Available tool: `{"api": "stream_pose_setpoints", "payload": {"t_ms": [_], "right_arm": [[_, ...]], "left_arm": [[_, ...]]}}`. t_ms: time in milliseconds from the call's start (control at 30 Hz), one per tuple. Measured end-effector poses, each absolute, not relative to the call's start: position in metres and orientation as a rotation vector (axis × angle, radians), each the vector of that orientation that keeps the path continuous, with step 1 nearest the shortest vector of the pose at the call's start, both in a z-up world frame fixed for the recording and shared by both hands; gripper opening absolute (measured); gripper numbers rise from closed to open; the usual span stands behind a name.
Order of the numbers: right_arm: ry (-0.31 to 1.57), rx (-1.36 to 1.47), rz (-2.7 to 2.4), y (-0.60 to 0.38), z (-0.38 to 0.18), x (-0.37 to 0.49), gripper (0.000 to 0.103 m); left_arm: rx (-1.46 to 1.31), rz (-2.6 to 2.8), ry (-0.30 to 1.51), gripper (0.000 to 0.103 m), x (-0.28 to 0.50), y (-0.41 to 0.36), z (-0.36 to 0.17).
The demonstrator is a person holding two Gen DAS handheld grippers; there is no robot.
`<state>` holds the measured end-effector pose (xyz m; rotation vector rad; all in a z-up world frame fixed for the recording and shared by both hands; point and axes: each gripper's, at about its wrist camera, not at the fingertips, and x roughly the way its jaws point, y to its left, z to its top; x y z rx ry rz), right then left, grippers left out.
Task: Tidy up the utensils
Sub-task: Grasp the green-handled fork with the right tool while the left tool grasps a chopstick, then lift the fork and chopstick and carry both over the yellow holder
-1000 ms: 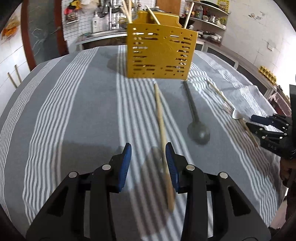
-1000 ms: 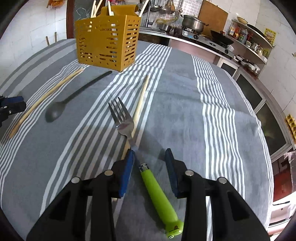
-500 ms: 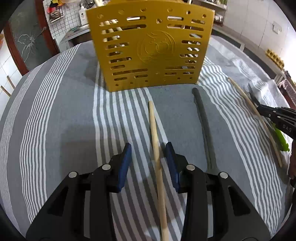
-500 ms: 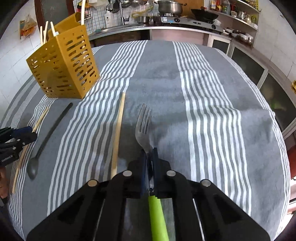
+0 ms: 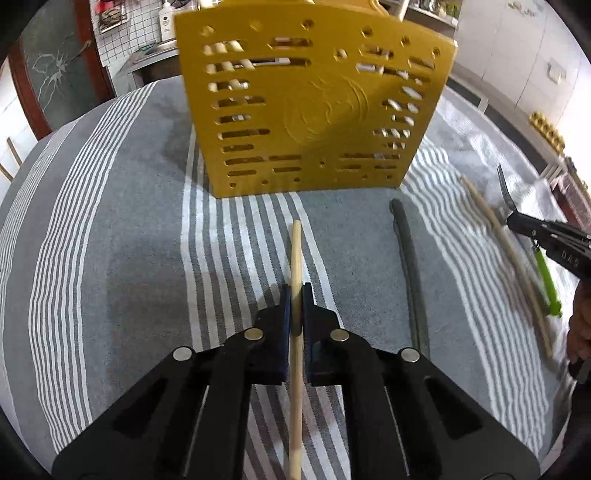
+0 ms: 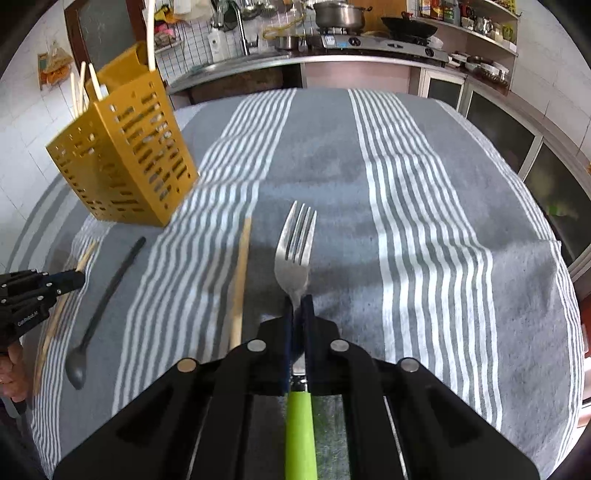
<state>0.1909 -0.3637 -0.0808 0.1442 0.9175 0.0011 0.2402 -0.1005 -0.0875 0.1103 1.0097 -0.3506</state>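
In the left wrist view my left gripper (image 5: 296, 295) is shut on a wooden chopstick (image 5: 296, 254) that points at the yellow perforated caddy (image 5: 314, 103) just ahead. My right gripper (image 6: 298, 302) is shut on the neck of a fork (image 6: 295, 247), whose green handle (image 6: 300, 432) runs back between the gripper arms. From the left wrist view the right gripper (image 5: 517, 221) shows at the right edge with the fork tines (image 5: 504, 188) sticking out. The left gripper (image 6: 74, 278) appears at the left edge of the right wrist view.
A black spoon (image 6: 99, 306) and a second chopstick (image 6: 239, 280) lie on the grey striped cloth (image 6: 424, 221) between the two grippers. The caddy (image 6: 122, 162) holds several sticks. A kitchen counter with a stove and pots (image 6: 340, 14) runs behind the table.
Both grippers went from open to shut: the left on the chopstick, the right on the fork's neck. The left one moved closer to the caddy, and the right wrist view swung toward it.
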Motion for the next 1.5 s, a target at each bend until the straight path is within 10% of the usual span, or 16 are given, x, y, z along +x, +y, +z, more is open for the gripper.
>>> {"api": "stream_pose_setpoints", "payload": {"t_ms": [1500], "right_arm": [[0.433,0.113,0.141,-0.329,0.079,0.113,0.005]], "left_arm": [[-0.064,-0.401,0.501,0.005,0.16,-0.049,0.087]]}}
